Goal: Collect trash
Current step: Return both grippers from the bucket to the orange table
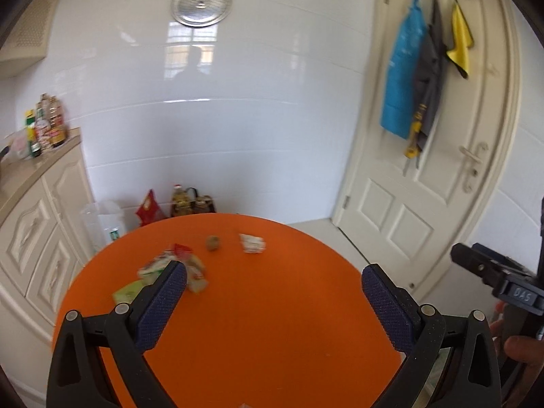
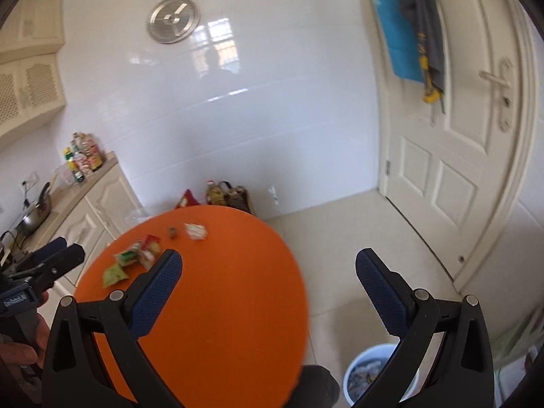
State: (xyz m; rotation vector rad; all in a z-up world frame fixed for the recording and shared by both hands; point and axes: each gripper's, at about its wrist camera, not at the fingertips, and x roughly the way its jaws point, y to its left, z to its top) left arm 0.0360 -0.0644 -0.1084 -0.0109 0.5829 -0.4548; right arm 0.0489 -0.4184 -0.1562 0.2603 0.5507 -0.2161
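Trash lies on the far left part of a round orange table (image 1: 255, 323): a pile of snack wrappers (image 1: 176, 265), a green packet (image 1: 127, 292), a small brown lump (image 1: 213, 242) and a crumpled white wrapper (image 1: 252, 243). The same pieces show in the right wrist view: wrappers (image 2: 142, 253), green packet (image 2: 114, 274), lump (image 2: 172, 232), white wrapper (image 2: 195, 231). My left gripper (image 1: 273, 280) is open and empty above the table's near side. My right gripper (image 2: 268, 265) is open and empty over the table's right edge. A light blue bin (image 2: 370, 374) holding trash stands on the floor below it.
Cream cabinets (image 1: 37, 238) with bottles (image 1: 47, 125) on the counter stand left of the table. Bags and oil bottles (image 1: 183, 202) sit on the floor by the white tiled wall. A door (image 1: 442, 170) with hanging cloths is to the right. A pan (image 2: 34, 216) sits on the counter.
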